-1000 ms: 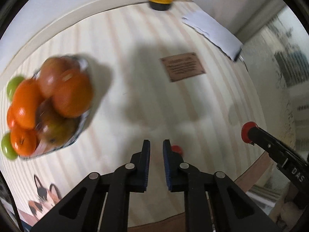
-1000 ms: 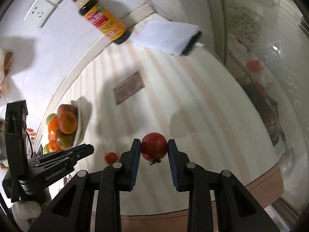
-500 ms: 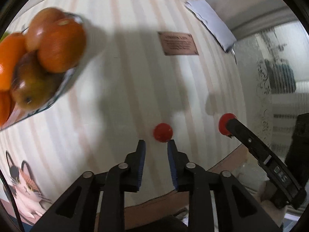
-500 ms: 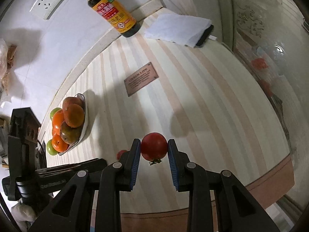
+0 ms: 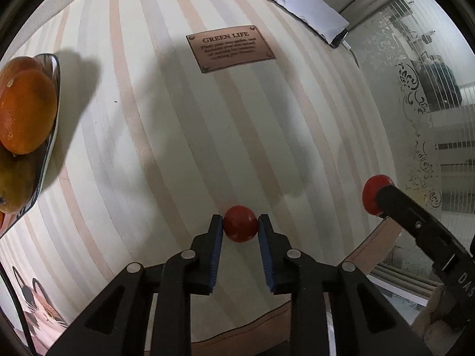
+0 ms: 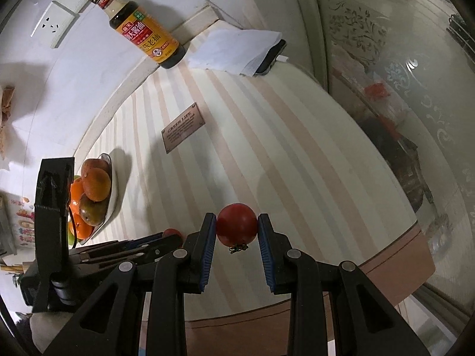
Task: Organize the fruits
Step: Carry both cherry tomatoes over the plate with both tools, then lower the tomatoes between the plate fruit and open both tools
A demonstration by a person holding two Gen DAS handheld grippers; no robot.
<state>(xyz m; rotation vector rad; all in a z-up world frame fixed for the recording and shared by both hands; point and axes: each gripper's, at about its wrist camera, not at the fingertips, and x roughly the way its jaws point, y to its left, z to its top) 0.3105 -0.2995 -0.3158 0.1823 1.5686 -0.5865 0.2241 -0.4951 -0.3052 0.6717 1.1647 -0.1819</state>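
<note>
On the striped tablecloth (image 5: 124, 154), the left gripper (image 5: 240, 228) brackets a small tomato (image 5: 240, 227), jaws barely apart and unclamped; it could roll away. The right gripper (image 6: 237, 228) clamps a large tomato (image 6: 236, 227), lower centre.

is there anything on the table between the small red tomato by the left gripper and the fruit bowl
Nothing visible. The small red tomato sits between the left gripper's blue pads, and only bare striped tablecloth lies between it and the glass bowl of oranges at the left. The brown plaque lies farther back, off that path.
</note>
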